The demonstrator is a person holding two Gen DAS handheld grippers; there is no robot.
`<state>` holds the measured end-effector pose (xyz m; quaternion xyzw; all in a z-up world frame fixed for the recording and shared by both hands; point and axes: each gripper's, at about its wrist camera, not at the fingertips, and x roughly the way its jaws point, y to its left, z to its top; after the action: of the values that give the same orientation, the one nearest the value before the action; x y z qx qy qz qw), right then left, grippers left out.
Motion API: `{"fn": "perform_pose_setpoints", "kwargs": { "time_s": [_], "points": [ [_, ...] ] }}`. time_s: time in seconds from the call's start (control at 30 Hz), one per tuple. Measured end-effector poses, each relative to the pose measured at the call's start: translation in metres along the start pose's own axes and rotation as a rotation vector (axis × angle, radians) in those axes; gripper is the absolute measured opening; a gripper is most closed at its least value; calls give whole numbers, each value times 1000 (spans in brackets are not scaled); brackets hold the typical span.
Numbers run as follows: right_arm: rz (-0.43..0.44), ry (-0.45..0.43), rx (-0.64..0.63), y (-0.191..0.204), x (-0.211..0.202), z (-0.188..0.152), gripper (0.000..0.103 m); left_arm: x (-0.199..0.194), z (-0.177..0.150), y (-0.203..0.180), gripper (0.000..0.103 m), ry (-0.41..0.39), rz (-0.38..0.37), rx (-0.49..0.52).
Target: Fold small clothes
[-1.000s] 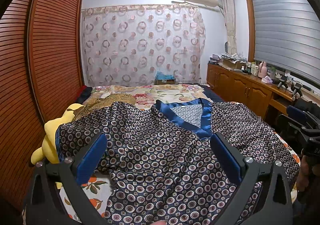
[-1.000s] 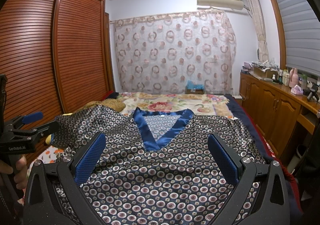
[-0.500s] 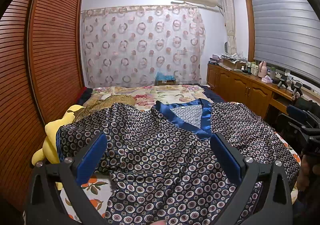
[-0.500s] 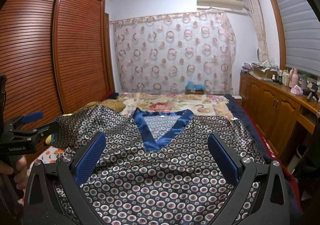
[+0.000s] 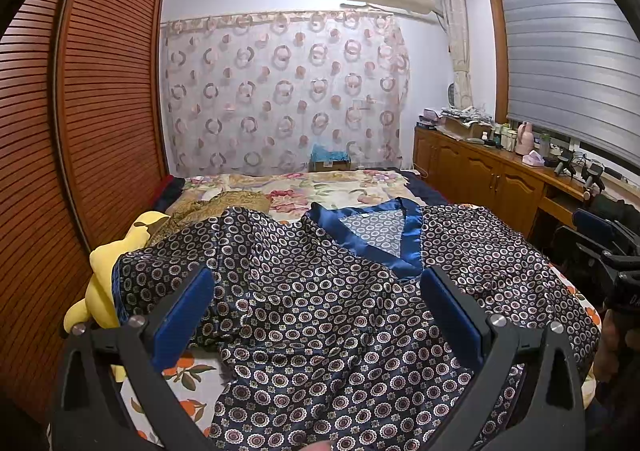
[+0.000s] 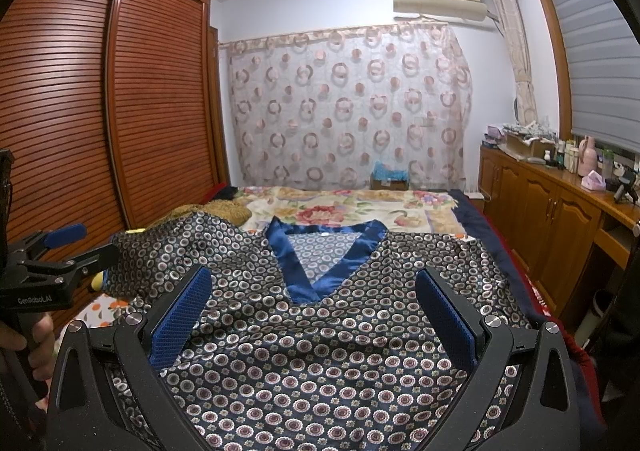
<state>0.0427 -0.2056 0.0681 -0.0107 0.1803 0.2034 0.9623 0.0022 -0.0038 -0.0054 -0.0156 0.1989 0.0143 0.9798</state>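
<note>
My left gripper (image 5: 316,307) and right gripper (image 6: 314,307) both hang spread wide, empty, above the patterned shirt (image 5: 340,291) lying flat across the bed (image 5: 332,187). Only my left view shows the yellow plush toy (image 5: 102,271) beside the shirt's sleeve; my right view shows the shirt's blue collar (image 6: 324,251) head-on.

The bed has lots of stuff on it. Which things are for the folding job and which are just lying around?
For the job:
patterned top with the blue collar, spread out on the bed
left gripper, open
right gripper, open

Just lying about:
yellow plush toy
gold cloth
flowery bedspread
pink jug on the sideboard
</note>
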Motion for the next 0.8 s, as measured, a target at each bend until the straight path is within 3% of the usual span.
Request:
{"fn": "perform_pose_setpoints", "kwargs": {
  "time_s": [0.5, 0.8],
  "points": [
    [3, 3, 0, 0, 1, 1, 103, -1, 0, 1, 103, 6, -1, 7],
    [53, 28, -2, 4, 13, -4, 103, 15, -14, 23, 103, 35, 51, 18]
  ]
}}
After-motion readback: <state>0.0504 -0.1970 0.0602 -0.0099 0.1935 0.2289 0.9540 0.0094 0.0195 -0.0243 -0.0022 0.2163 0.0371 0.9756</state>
